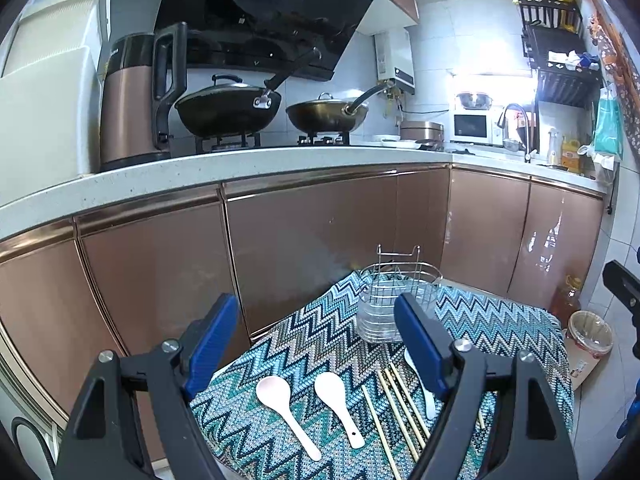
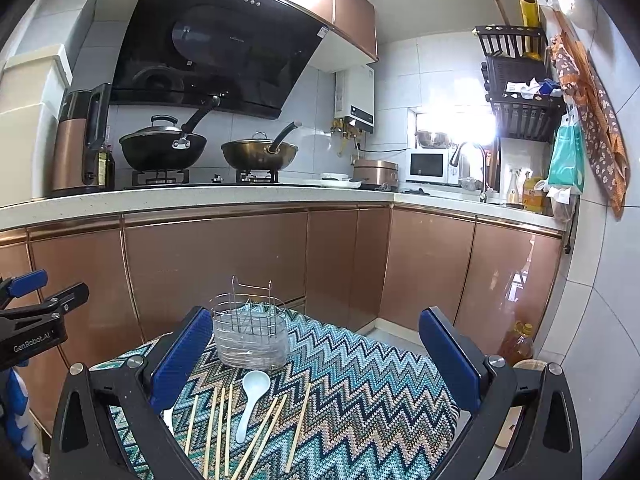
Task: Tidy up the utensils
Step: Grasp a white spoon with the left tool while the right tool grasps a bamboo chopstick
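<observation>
- White spoons & chopsticks lay on zigzag cloth.
- Wire caddy stood upright behind them.
- L tool & R tool both spread wide, empty, above cloth.

1. Left claw: blue-padded jaws spread wide, holding nothing, above the cloth.
2. Zigzag-patterned cloth covering the worktop.
3. Wire utensil holder, upright at the cloth's far edge.
4. Two white spoons, side by side.
5. Wooden chopsticks, just right of the spoons.
6. Third white spoon, partly hidden by the right jaw.
</observation>
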`<action>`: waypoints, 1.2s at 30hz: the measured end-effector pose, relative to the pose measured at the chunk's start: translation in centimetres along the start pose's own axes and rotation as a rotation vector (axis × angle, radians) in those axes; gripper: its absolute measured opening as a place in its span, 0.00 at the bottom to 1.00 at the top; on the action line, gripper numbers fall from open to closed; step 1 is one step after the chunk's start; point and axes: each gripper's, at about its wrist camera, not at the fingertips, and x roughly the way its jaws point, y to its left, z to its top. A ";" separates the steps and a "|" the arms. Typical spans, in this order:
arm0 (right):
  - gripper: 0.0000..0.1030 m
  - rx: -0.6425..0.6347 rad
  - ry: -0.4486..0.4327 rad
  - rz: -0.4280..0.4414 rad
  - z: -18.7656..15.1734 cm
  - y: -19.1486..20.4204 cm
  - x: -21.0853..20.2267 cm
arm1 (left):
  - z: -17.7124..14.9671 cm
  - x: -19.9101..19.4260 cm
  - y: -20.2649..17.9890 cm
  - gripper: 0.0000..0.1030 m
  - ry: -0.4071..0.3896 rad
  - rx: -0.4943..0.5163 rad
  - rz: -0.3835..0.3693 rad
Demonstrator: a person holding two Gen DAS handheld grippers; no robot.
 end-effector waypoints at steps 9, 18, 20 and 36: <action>1.00 0.004 0.068 0.030 -0.6 -1.2 2.6 | -0.8 4.2 3.2 0.77 0.141 -0.073 -0.031; 1.00 0.040 0.250 0.119 -3.0 -2.6 8.2 | -3.5 10.3 7.7 0.76 0.405 -0.225 -0.143; 0.98 0.054 0.298 0.154 -3.8 -2.7 9.6 | -4.2 11.5 7.8 0.75 0.460 -0.253 -0.180; 0.15 0.209 0.767 0.479 -9.7 -2.0 22.6 | -7.8 20.2 4.9 0.55 0.723 -0.243 -0.283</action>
